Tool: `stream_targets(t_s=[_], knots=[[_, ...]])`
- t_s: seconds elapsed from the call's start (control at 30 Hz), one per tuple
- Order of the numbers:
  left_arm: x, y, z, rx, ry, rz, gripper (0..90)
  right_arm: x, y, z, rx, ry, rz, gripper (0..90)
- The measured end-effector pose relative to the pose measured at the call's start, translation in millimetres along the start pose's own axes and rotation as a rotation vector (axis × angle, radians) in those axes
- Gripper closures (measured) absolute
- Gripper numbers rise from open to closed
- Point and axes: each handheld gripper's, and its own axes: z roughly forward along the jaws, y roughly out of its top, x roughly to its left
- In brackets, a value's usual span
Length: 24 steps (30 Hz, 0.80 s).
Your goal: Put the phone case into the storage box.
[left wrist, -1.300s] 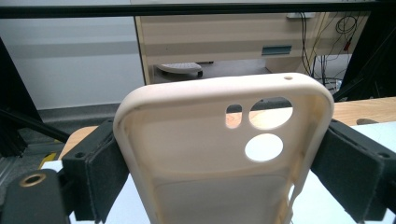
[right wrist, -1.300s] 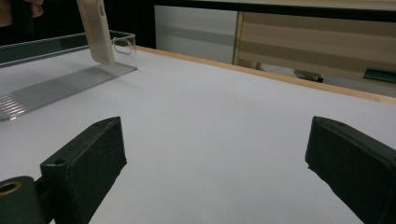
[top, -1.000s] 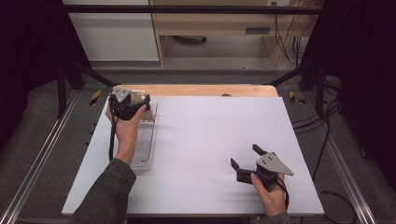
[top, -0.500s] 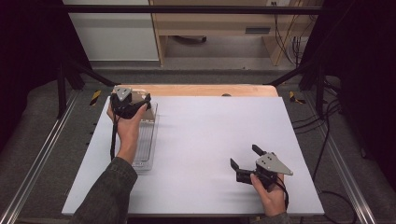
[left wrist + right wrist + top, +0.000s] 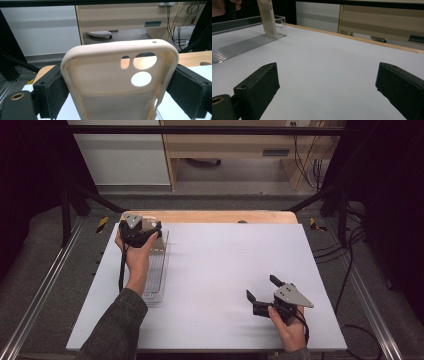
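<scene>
- Phone case [image 5: 107, 82]: cream-coloured, soft-looking shell; no brand, label or writing can be read on it; the inner face is turned toward the left gripper's camera.
- Orientation: the long axis of the phone case runs away from the left gripper's camera and upward, steeply tilted in the right gripper view [image 5: 267, 15]; the camera-cutout end points up and away, with one oblong and two round openings [image 5: 141, 70] near that end and a small hole [image 5: 154, 41] in the top edge.
- Left gripper [image 5: 142, 231]: clamped on the phone case across its width, one black pad [image 5: 53, 90] pressed to each long side; held by the left hand [image 5: 135, 257] over the far end of the clear tray [image 5: 157, 280].
- Location: the lower end of the phone case meets the ribbed floor of the clear tray near the tray's far end wall, as seen in the right gripper view; whether it rests there or hangs just above cannot be told.
- Clear tray: transparent, long and narrow, ribbed floor; lies on the white desk [image 5: 215, 270] along its left edge, long axis running from near edge to far edge.
- Right gripper [image 5: 261, 292]: jaws spread wide with nothing between them; sits low over the desk, well apart from the clear tray, toward the near right corner; held by the right hand [image 5: 287, 327].
</scene>
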Motion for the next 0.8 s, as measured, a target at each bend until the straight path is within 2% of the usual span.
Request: stream_targets(t_s=[0.67, 0.8], knots=[[-3.1, -2.0, 2.6, 0.005, 0.008, 0.014, 9.9, 0.1, -0.1, 0.1, 0.001, 0.001, 0.003, 4.7], [-3.8, 0.2, 2.5, 0.009, 0.005, 0.002, 9.9, 0.1, -0.2, 0.2, 0.002, 0.002, 0.003, 4.7]])
